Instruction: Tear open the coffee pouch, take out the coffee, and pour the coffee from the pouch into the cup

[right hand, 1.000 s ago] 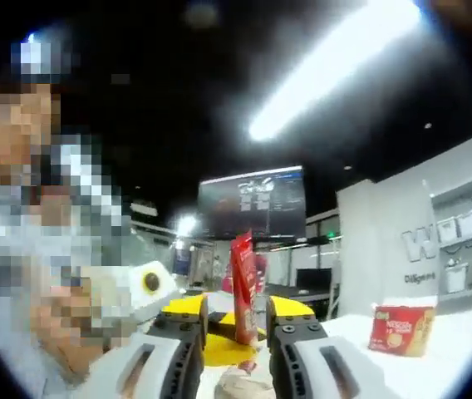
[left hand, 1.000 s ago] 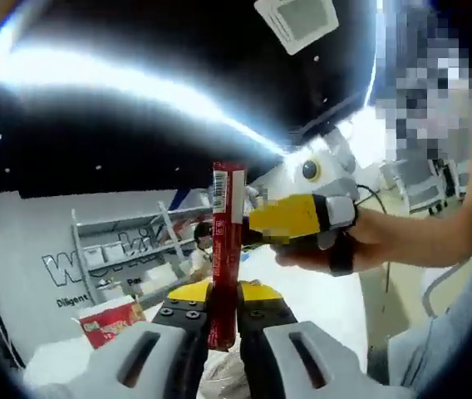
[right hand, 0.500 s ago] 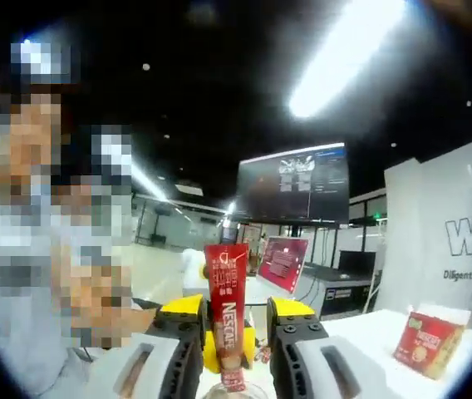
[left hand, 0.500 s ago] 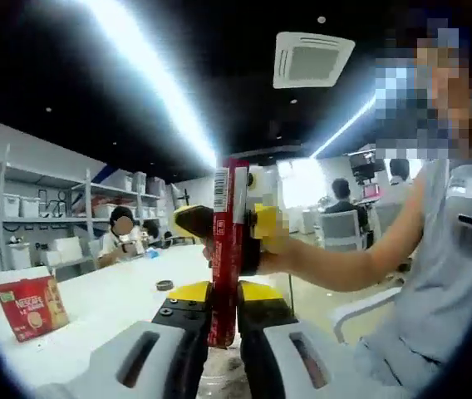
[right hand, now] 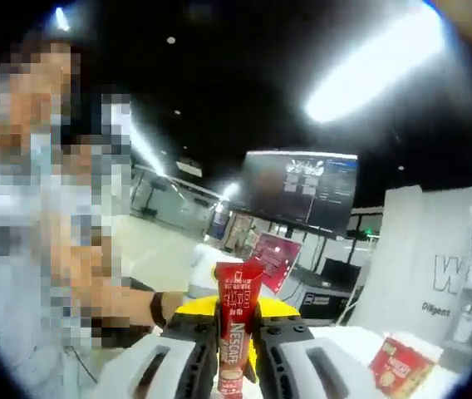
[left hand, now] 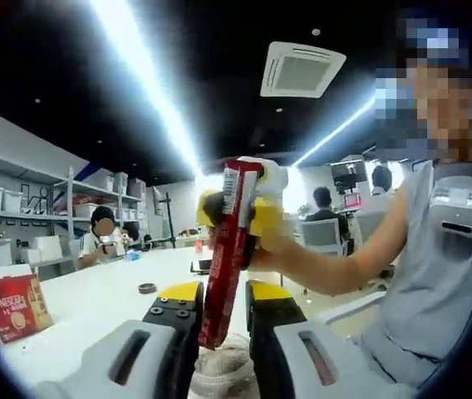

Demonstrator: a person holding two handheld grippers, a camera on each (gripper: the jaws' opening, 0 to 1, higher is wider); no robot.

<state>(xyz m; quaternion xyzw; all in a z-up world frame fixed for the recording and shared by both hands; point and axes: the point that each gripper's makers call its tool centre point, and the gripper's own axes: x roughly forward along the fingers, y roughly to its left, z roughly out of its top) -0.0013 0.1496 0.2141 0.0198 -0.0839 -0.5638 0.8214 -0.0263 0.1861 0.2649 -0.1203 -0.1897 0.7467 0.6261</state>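
Standing upright, the coffee pouch (left hand: pixel 228 249) is clamped between both claws' closed jaws.

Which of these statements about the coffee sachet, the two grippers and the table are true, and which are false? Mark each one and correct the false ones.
1. The red coffee sachet stands roughly upright between the jaws of the left gripper. True.
2. The right gripper is open and holds nothing. False: its jaws are closed on the sachet.
3. A cup with brown powder sits below the sachet in the left gripper view. True.
4. The red box on the white table is lying flat on its face. False: it stands upright.
5. A dark monitor shows behind the sachet in the right gripper view. True.
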